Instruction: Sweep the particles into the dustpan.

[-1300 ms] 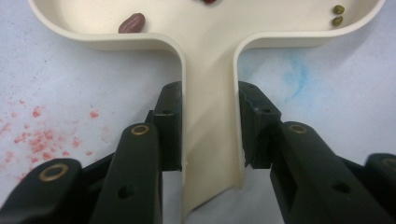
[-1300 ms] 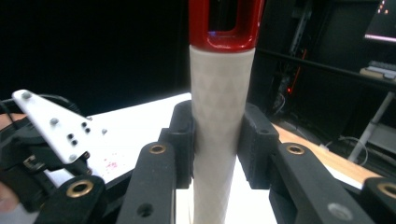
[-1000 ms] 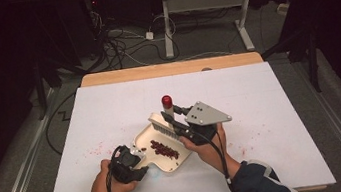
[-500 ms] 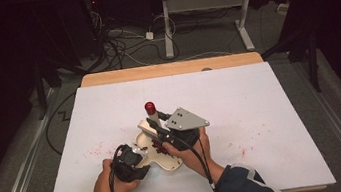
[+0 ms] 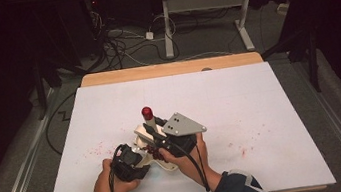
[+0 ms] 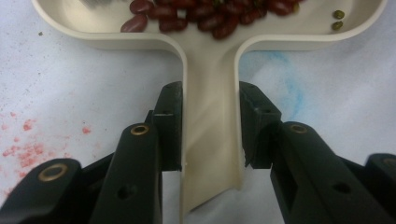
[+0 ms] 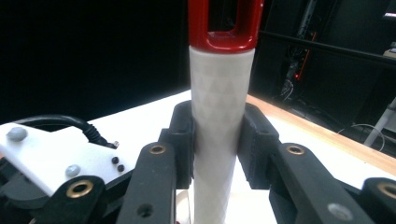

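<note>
With our left hand-held gripper we pinch the handle of the cream tray, which holds red beans. Our right hand-held gripper clamps the white tool handle, red-tipped, pointing toward 12 o'clock, near the bench front.

Cream, red and black on white

The tray is cream, its beans dark red, with two green ones. The brush handle is white, faceted in triangles, capped red. Pink stains and a blue smear mark the white table; gripper jaws are black.
</note>
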